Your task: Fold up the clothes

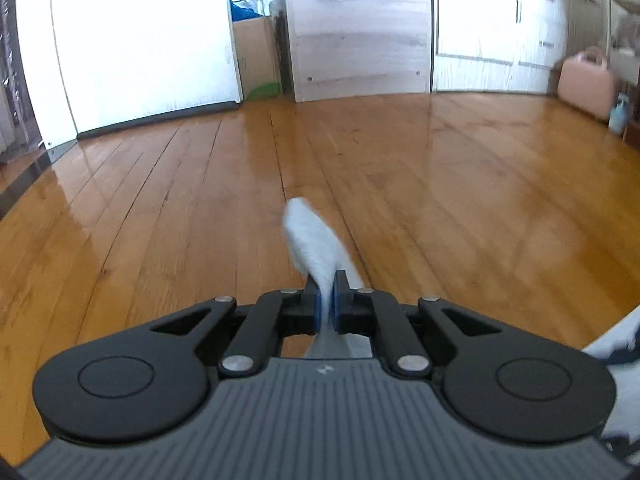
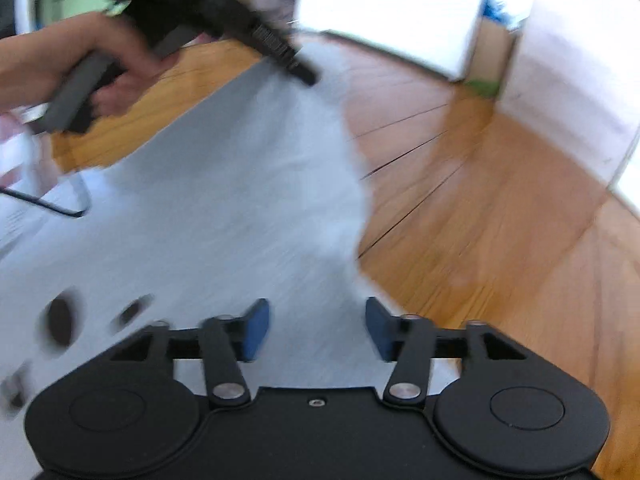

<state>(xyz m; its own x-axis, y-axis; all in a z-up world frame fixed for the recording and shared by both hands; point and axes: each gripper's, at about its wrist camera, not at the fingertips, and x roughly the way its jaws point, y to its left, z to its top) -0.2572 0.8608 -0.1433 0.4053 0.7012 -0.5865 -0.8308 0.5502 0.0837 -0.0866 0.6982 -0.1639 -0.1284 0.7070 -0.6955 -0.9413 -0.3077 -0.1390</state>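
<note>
Our left gripper (image 1: 327, 300) pinches a fold of the pale grey-white cloth garment (image 1: 310, 240) between its blue pads. Our right gripper (image 2: 318, 330) stands spread above the garment, which lies beneath it on the glossy wooden plank floor (image 2: 480, 220).

Black gripper (image 2: 316, 330), blue pads (image 2: 256, 330), silver screws

- Cloth (image 2: 224, 208): pale grey-white, plain over most of its surface, with a few dark oval spots near one end.
- Left gripper (image 1: 327, 300): black body, blue pads, grey ribbed housing.
- Right gripper (image 2: 318, 330): black body, blue pads.
- Floor (image 1: 440, 200): glossy honey-orange wooden boards with dark seams.
- Cupboards (image 1: 360, 28): white with faint grey wood grain.
- Case (image 1: 586, 80): pale pink.
- Box (image 1: 256, 56): tan cardboard.
</note>
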